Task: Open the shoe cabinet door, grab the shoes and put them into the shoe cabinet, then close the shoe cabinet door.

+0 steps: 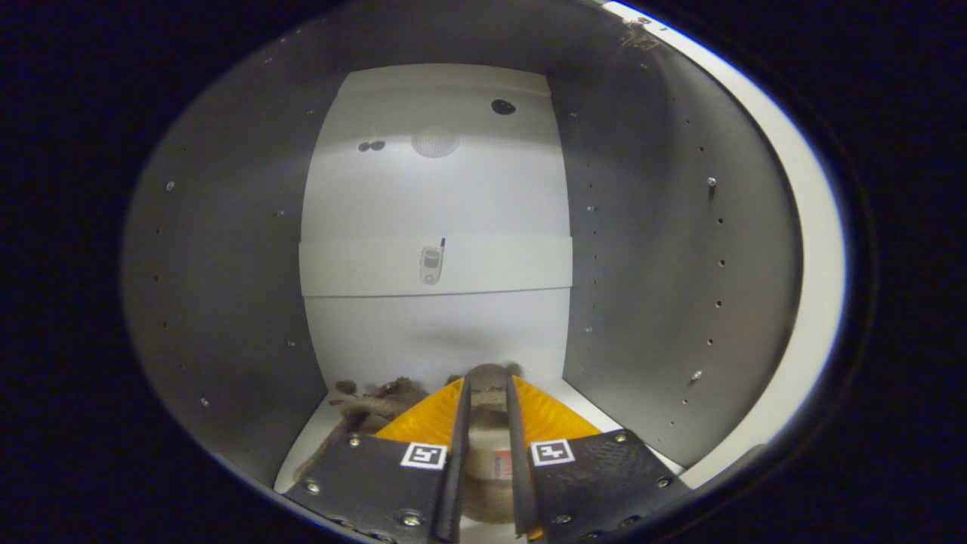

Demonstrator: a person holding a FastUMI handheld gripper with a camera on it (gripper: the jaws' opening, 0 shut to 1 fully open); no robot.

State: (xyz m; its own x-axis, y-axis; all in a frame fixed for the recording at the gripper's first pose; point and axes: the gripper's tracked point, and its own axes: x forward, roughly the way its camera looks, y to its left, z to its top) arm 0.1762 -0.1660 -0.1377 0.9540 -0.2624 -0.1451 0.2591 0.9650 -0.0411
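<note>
1. Tan suede made up the low shoe [487, 423] that the gripper [488, 393] held, its two fingers narrowed and pressing on the shoe's sides.
2. Shoe and gripper were inside the white shoe cabinet [642, 249], above its pale bottom panel [563, 393].
3. Just left of the held shoe, on the same bottom panel, lay a second tan shoe with brown rope-like laces [370, 408], partly hidden behind the left finger.
4. Beyond the held shoe rose the cabinet's white back panel [434, 189], crossed by a horizontal white strip [363, 268] about halfway up.
5. Grey side walls, dotted with rows of small shelf-pin holes, stood either side of the shoe.
6. Right of the shoe, the cabinet's pale front edge [820, 249] caught bright light.
</note>
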